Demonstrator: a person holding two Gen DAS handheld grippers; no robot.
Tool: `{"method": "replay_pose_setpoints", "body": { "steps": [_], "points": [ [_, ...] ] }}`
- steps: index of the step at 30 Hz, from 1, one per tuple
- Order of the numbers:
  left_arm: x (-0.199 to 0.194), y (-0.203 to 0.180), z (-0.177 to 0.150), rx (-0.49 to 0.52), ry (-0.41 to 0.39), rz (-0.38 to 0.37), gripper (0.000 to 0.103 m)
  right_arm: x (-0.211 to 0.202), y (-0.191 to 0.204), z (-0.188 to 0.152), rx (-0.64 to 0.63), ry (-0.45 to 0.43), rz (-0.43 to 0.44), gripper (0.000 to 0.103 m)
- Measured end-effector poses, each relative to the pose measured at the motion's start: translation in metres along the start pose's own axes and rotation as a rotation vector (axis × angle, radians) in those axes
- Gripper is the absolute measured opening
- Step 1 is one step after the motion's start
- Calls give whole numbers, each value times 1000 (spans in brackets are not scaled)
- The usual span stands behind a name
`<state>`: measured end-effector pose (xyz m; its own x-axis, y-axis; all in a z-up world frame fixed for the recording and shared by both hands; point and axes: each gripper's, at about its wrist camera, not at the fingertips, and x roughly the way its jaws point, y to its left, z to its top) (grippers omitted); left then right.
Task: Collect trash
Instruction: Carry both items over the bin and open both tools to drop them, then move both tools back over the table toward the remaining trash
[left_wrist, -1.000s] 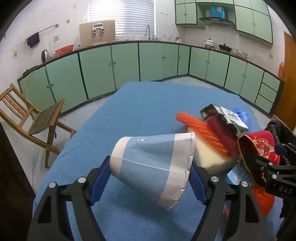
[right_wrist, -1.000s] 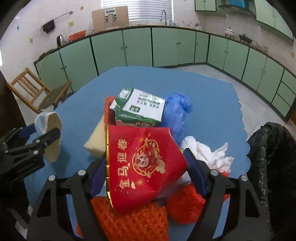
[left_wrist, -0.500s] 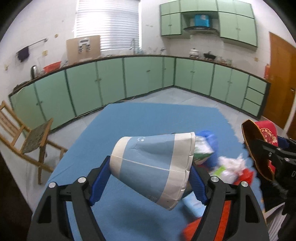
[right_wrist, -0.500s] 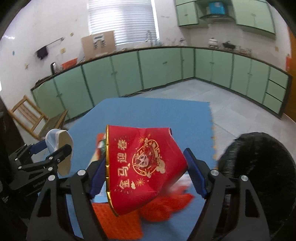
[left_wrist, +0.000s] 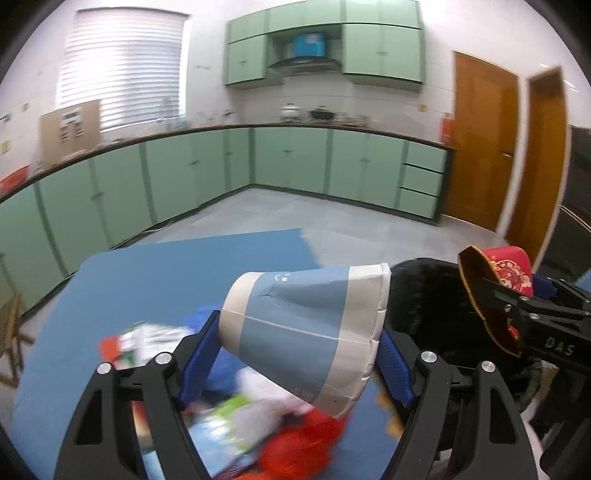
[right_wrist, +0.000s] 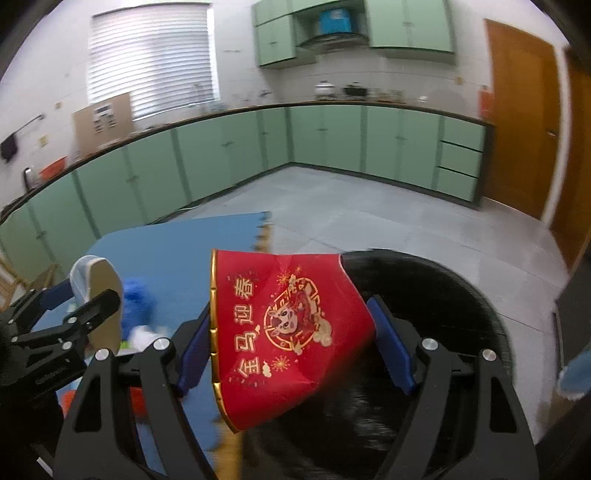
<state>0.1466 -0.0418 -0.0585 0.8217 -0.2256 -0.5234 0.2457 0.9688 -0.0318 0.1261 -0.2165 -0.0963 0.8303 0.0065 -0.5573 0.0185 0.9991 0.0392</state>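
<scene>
Cups carried off the blue mat (left_wrist: 155, 280) toward the black trash bag (right_wrist: 436, 295) since a second ago: blue-and-white cup (left_wrist: 306, 328) clamped in left gripper (left_wrist: 295, 354), red cup (right_wrist: 291, 328) clamped in right gripper (right_wrist: 291, 347), now over the bag's mouth.

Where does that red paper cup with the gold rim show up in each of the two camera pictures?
Left wrist view: the red paper cup sits at the far right edge, seen side-on, clamped in the right gripper.
Right wrist view: the cup fills the lower middle, between the blue pads, its printed side facing the camera.
Shared landmark: the black trash bag, just beyond the cup in both views.
</scene>
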Motion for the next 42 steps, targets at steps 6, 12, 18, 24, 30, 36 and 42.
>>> {"method": "replay_pose_setpoints", "body": {
  "steps": [6,12,18,24,30,36,42],
  "points": [
    [30,-54,9,37,4,-94,76,5,-60,-13,51,4,-109,77],
    [63,-97,11,65,21,-152,76,18,-100,-29,85,27,-174,77],
    [97,-122,5,83,75,-187,77,39,-125,-36,114,67,-215,79],
    [119,-142,-2,111,166,-265,80,54,-144,-51,134,124,-260,89],
    [112,-142,-9,123,176,-308,87,50,-149,-56,162,135,-272,89],
    [96,-120,-3,109,133,-257,87,44,-133,-41,155,109,-245,89],
    [58,-72,6,82,55,-152,87,37,-88,-22,124,72,-167,90]
  ]
}}
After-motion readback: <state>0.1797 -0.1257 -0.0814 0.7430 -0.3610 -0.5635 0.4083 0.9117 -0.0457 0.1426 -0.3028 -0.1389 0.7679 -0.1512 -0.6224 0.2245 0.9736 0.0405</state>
